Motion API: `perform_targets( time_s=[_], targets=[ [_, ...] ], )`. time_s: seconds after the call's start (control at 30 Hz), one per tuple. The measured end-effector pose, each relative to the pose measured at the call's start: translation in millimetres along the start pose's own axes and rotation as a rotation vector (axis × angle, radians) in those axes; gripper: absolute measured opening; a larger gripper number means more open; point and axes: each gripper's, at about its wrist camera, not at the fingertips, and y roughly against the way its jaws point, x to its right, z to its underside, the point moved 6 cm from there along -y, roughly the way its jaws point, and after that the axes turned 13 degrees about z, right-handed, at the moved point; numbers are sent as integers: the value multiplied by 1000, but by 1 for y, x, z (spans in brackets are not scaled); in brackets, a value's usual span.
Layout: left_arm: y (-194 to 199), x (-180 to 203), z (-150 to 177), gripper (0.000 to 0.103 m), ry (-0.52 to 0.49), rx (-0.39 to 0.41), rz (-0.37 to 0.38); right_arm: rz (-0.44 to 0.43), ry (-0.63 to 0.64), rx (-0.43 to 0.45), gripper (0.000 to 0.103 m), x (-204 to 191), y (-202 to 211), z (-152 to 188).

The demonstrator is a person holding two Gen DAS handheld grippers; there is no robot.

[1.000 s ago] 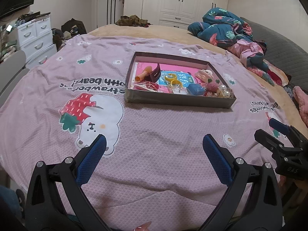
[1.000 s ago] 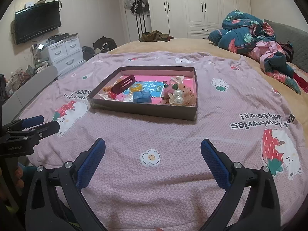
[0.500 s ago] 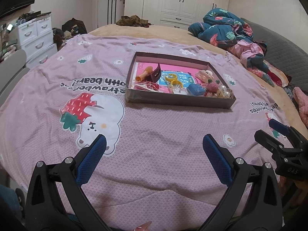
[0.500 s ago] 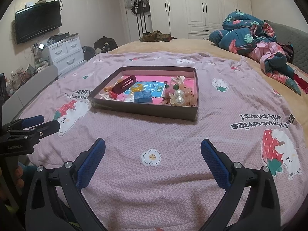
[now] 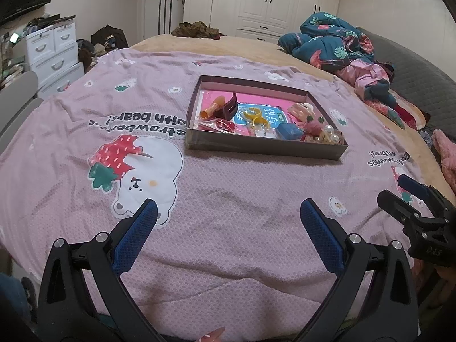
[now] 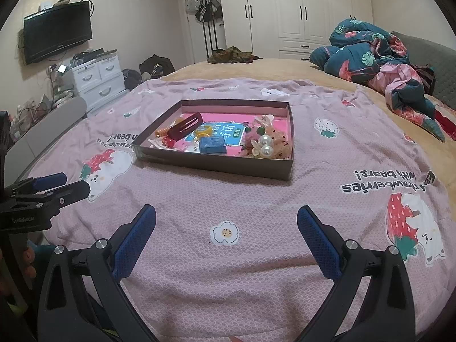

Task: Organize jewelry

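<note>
Resting on the pink strawberry-bear bedspread [image 5: 228,188], near the middle of the bed, is a shallow brown cardboard tray [image 5: 265,146] that holds the jewelry and hair pieces. Contents, left to right in the left wrist view: orange ridged hair piece [image 5: 212,108], dark maroon claw clip [image 5: 230,109], red earrings in a clear packet [image 5: 221,125], yellow ring-shaped pieces [image 5: 255,115], blue rectangular box [image 5: 289,131], cream claw clip [image 5: 302,109], pearl cluster [image 5: 332,135] at the near right corner. A pink and blue printed sheet [image 6: 228,131] lines the tray floor.

Left tool [image 5: 228,228]: blue-padded fingers apart, holding nothing, above the bedspread on the near side, well apart from the tray. Right tool [image 6: 226,229]: fingers likewise apart, empty, over a printed flower [image 6: 224,233], also well short of the tray. Each tool shows at the edge of the other's view.

Surroundings: crumpled teal floral quilt [image 6: 367,57] at the far right of the bed, white wardrobe [image 6: 299,11] behind, white drawer unit [image 6: 98,81] and wall television [image 6: 57,31] at left.
</note>
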Motion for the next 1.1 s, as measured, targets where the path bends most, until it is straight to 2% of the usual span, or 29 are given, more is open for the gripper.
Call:
perform_targets(
  time_s=[0.5,0.67,0.8,0.93,1.1],
  targets=[
    [-3,5,5,94,7,-1,24,9,1,-7,99,2,-2,2],
    [-3,3,4,94,22,6,18,15,-1,-6,99,4,-4,3],
    [-4,0,3,94,43,5,-16,21,-9,-10,99,8,-5,5],
    [-3,-1,1,94,65,18,10,29,-12,-6,99,12,-5,5],
    [-8,-9,-5,94,65,29,-26,44,-30,-13,99,20,-12,5]
  ],
)
